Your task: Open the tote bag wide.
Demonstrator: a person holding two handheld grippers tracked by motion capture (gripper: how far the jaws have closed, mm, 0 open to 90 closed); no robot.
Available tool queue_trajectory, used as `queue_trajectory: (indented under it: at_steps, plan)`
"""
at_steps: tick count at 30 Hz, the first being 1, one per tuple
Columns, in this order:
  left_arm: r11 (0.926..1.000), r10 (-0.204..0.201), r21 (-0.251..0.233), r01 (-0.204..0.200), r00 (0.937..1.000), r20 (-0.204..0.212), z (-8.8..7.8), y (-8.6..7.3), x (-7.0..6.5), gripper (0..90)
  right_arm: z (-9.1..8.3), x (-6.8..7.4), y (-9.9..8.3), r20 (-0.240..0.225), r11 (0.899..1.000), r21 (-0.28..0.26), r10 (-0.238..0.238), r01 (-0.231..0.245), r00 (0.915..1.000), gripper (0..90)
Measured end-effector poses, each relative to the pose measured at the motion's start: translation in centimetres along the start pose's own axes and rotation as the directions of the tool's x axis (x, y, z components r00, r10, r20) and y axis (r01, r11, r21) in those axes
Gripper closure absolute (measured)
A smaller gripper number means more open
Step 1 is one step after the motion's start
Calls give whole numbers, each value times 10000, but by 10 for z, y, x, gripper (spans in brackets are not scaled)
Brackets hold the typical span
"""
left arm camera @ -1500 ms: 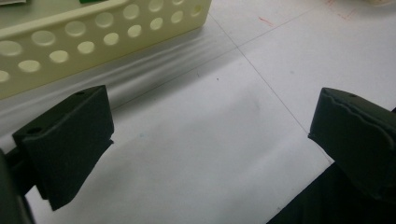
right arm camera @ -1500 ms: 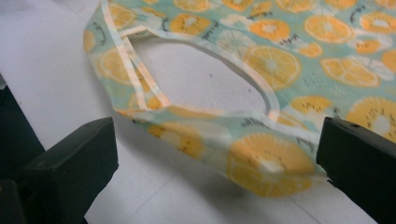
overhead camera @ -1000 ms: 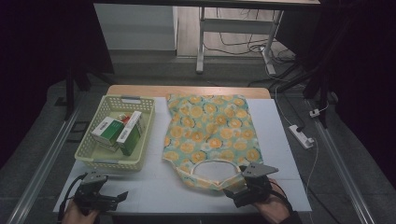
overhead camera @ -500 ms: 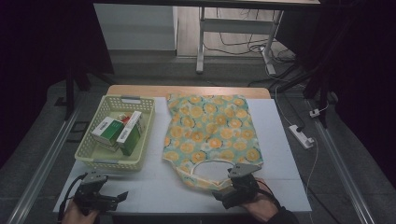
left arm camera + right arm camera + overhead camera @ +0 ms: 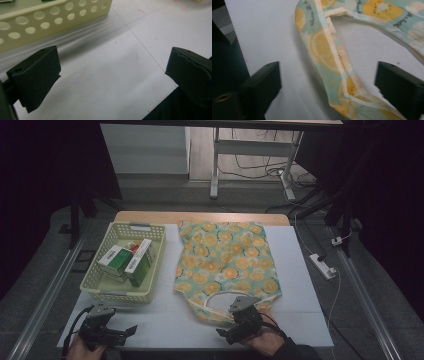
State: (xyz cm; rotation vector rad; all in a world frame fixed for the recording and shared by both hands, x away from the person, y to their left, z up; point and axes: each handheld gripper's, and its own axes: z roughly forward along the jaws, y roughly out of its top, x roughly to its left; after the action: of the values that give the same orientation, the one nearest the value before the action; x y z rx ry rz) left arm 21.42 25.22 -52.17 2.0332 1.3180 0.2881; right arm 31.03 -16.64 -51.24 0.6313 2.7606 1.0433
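The fruit-print bag (image 5: pixel 227 262) lies flat on the white table (image 5: pixel 305 320), just beside the basket (image 5: pixel 125 262) w/ boxes (image 5: pixel 127 262) in it. Its handle loop (image 5: pixel 332 60) sits at the near end, close to the person.

The right gripper (image 5: pixel 235 330) is at that handle. Its jaws have just been closing a bit, but they're open wide for now, w/ the strap between them and not pinched. The left gripper (image 5: pixel 112 75) rests by the basket, jaws apart, nothing in them, just bare table.

The bag looks soft, thin & light, prob. cloth. It'll flop and bend, not stay stiff. It won't break. Best spot to grab: the strap, where the sewn edge is thicker, so it won't slip out. Pinch only 1 layer and the bag may open up.
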Motion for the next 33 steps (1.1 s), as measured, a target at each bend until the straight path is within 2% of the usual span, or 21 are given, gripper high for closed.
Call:
queue_trajectory:
  at_steps: [1, 2, 5, 8, 12, 13, 14, 15, 16, 21, 25, 33]
  plan:
    - [10000, 0, 0, 0, 10000, 0, 0, 0, 0, 0, 0, 0, 0, 0, 10000, 0, 0, 0, 10000, 101]
    - [10000, 12, 13, -12, 10000, 0, 0, 0, 0, 0, 2, 0, 0, -25, 9999, 109, -90, 90, 10000, 205]
    - [10000, 17, 17, -17, 10000, -13, 0, 0, 0, 0, 3, 0, -1, 160, 9991, 366, -218, 212, 9996, 367]
    - [10000, 59, 20, -59, 10000, -6, 0, 0, 0, 0, 4, -2, -2, 77, 9976, 624, -293, 288, 9995, 542]
    - [10000, 61, 39, -61, 10000, -8, 0, 0, 0, 0, -3, -4, 0, 22, 9990, 390, -225, 224, 9997, 744]
    - [10000, 61, 39, -61, 10000, -8, 0, 0, 0, 0, -3, -4, 0, 22, 9990, 390, -225, 224, 9997, 744]
    - [10000, 58, 44, -58, 10000, -6, 0, 0, 0, 0, -6, -5, 0, -7, 9994, 268, -234, 234, 9997, 831]
    - [10000, 58, 44, -58, 10000, -6, 0, 0, 0, 0, -6, -5, 0, -7, 9994, 268, -234, 234, 9997, 831]
    - [10000, 62, 40, -62, 10000, -2, 0, 0, 0, 0, -8, -5, 1, -131, 9993, 287, -220, 223, 9997, 885]
    - [10000, 52, 58, -52, 10000, -8, 0, 0, -1, 0, -15, -6, 6, -310, 9999, 46, -91, 93, 9995, 892]
    - [10000, 70, 51, -70, 10000, 0, 0, 0, 0, 0, -19, -9, 11, -275, 9999, -115, -88, 85, 9996, 892]
    - [10000, 5, 43, -5, 10000, -4, 0, 0, 0, 0, -29, -31, 28, -365, 9983, -489, 289, -307, 9989, 892]
